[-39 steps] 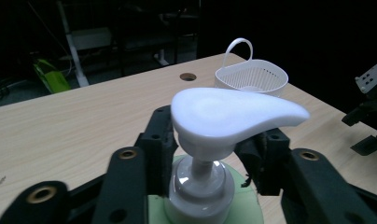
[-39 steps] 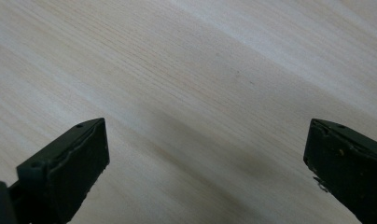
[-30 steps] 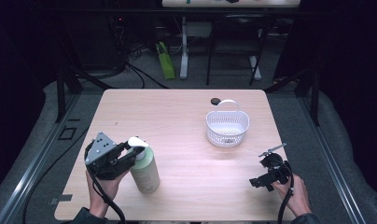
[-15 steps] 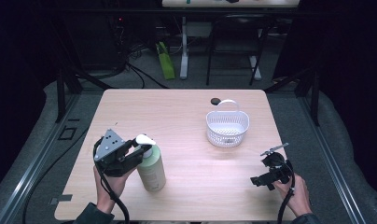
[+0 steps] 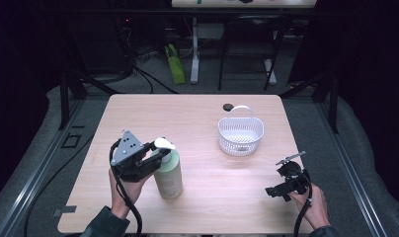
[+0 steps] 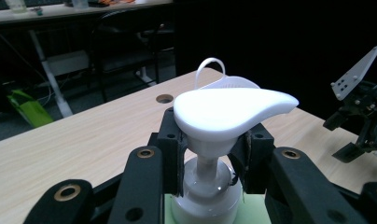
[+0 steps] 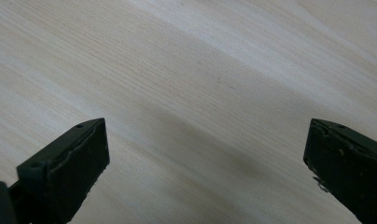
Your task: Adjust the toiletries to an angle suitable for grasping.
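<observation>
Left gripper: we see its jaws clenched on the neck of the pump bottle.
Bottle: we find it upright at the bench's left front.
Right gripper: jaws released, over bare wood.
Basket: well apart, far right.

Bright tabletop, dark surroundings, soft focus

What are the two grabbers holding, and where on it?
The left gripper clamps the pale green pump bottle by its white neck, just under the pump head. The right gripper is open over the table, holding nothing.
</observation>
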`<move>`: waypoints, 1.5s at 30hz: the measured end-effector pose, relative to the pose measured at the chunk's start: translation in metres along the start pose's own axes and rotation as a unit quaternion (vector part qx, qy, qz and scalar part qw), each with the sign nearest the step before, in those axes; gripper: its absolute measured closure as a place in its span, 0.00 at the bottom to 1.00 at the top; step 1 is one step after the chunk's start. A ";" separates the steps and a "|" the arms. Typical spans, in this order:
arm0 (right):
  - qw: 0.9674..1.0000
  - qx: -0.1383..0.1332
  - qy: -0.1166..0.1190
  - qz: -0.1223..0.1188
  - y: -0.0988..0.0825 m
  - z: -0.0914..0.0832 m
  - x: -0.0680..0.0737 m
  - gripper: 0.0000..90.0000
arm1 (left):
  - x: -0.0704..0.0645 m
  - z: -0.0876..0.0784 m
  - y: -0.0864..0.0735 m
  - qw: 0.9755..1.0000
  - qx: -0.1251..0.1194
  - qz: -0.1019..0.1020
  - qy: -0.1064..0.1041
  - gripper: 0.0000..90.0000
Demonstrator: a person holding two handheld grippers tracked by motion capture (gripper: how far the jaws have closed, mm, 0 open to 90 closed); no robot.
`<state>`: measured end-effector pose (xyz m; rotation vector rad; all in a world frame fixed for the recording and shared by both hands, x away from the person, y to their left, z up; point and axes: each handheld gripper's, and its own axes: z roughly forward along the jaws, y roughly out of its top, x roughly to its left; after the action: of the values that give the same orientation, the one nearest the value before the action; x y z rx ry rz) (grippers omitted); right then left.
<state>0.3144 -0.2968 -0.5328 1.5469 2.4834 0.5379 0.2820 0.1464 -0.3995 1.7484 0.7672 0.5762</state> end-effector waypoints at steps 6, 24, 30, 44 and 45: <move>1.000 0.001 0.000 0.001 0.000 0.000 0.000 0.00 | -0.005 0.013 0.012 1.000 -0.005 0.011 -0.012 0.75; 1.000 0.003 0.000 -0.002 -0.001 0.000 -0.002 0.00 | -0.025 0.058 0.034 0.998 -0.001 0.036 -0.051 0.75; 1.000 0.004 -0.001 -0.001 -0.001 0.000 -0.001 0.00 | -0.032 0.074 0.035 0.998 0.002 0.032 -0.060 0.75; 1.000 0.003 0.004 -0.003 -0.001 0.000 0.000 0.00 | -0.044 0.105 0.039 0.997 0.001 0.026 -0.069 0.75; 1.000 0.004 0.006 -0.002 -0.001 0.000 0.000 0.00 | -0.045 0.107 0.039 0.997 0.000 0.026 -0.069 0.75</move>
<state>0.3136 -0.2971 -0.5335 1.5447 2.5012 0.5387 0.3360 0.0361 -0.3938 1.7929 0.6259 0.4842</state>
